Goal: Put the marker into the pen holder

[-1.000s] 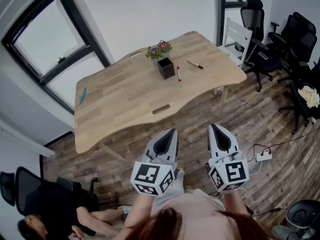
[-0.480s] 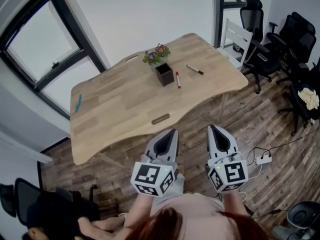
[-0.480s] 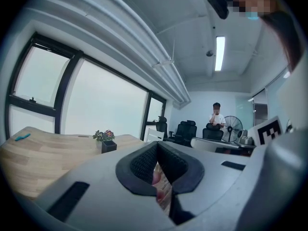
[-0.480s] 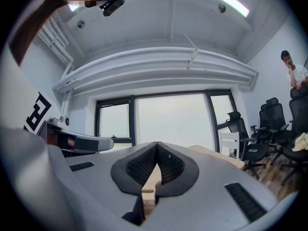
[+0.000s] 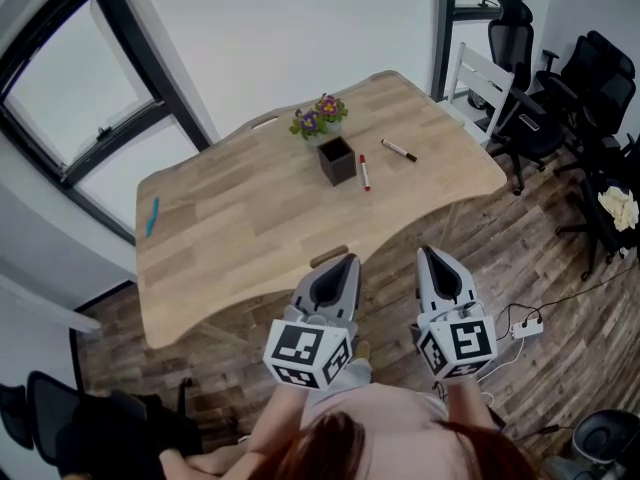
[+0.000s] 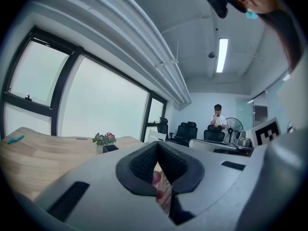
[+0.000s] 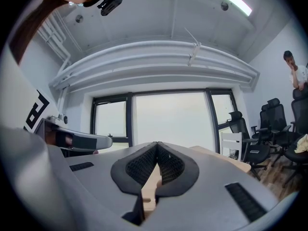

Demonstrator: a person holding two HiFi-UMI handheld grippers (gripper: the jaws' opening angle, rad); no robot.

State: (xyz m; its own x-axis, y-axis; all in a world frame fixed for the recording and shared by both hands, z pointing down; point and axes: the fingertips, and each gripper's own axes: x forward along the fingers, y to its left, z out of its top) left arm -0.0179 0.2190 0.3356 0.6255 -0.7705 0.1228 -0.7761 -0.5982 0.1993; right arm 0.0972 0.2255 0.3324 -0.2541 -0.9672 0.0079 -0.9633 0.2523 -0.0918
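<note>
In the head view, a small blue object [image 5: 152,216] lies at the left end of the wooden table [image 5: 230,228]. In the upper middle of the frame, a flower pot [image 5: 318,118] stands just behind the black pen holder [image 5: 337,160]. A red marker [image 5: 364,172] lies flat just right of the holder, and a dark marker [image 5: 399,150] lies further right. Low in the frame, the left gripper [image 5: 345,262] and right gripper [image 5: 427,254] both have their jaws pressed together, gripping nothing. Black office chairs [image 5: 600,78] line the right edge.

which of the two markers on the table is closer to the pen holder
The red marker, lying right beside the black pen holder; the dark marker lies farther right, apart from it.
</note>
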